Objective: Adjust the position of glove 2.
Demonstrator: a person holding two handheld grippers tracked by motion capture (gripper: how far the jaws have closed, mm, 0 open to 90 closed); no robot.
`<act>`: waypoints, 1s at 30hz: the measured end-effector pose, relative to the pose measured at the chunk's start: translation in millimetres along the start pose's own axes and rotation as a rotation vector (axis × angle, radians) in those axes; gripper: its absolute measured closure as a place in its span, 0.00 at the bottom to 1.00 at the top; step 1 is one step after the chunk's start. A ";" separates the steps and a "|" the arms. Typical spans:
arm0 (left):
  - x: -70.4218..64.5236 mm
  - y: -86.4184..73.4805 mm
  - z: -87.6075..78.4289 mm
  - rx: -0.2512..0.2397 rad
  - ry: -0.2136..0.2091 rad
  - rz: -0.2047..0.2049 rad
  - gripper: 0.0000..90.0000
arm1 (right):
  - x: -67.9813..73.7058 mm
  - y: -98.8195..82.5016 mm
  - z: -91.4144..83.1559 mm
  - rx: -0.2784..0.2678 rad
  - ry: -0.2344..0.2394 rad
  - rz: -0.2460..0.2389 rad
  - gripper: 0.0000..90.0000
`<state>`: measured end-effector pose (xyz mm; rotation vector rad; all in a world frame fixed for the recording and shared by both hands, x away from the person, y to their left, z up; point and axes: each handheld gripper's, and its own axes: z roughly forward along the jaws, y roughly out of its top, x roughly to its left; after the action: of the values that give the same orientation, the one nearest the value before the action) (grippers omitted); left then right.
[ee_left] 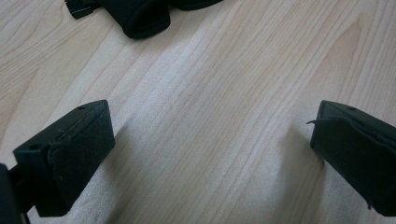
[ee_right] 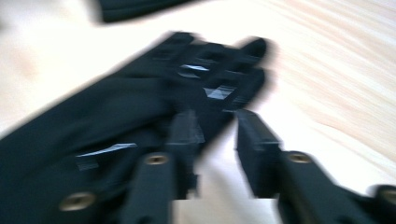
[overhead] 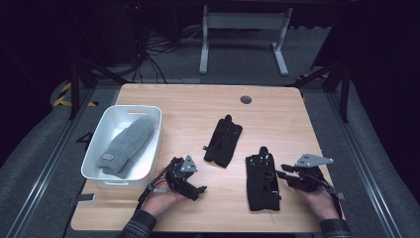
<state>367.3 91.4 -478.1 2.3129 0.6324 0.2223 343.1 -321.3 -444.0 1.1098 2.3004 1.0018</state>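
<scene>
Two black gloves lie on the wooden table (overhead: 188,106). One glove (overhead: 223,141) rests near the middle, and its edge appears as the glove (ee_left: 140,18) at the top of the left gripper view. The other glove (overhead: 261,179) (ee_right: 140,102) lies front right. My left gripper (overhead: 195,190) (ee_left: 212,121) is held open wide just above bare wood, with nothing between its jaws. My right gripper (overhead: 278,172) (ee_right: 217,116) is at the right edge of the front glove, open by a narrow gap. One jaw is over the glove and the other over the table. That view is blurred.
A white bin (overhead: 121,109) stands at the table's left and holds a grey mitten (overhead: 126,146). A dark round grommet (overhead: 245,99) sits near the far edge. Beyond the table are a desk frame (overhead: 242,34) and cables on the floor.
</scene>
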 end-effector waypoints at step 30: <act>17.3 37.2 -5.9 -0.015 -0.025 -0.072 0.01 | -30.6 -21.3 14.4 0.011 -0.133 0.129 0.20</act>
<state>394.4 80.5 -448.6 2.2701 0.6979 0.1644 359.6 -348.5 -468.1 1.3033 2.1547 0.9321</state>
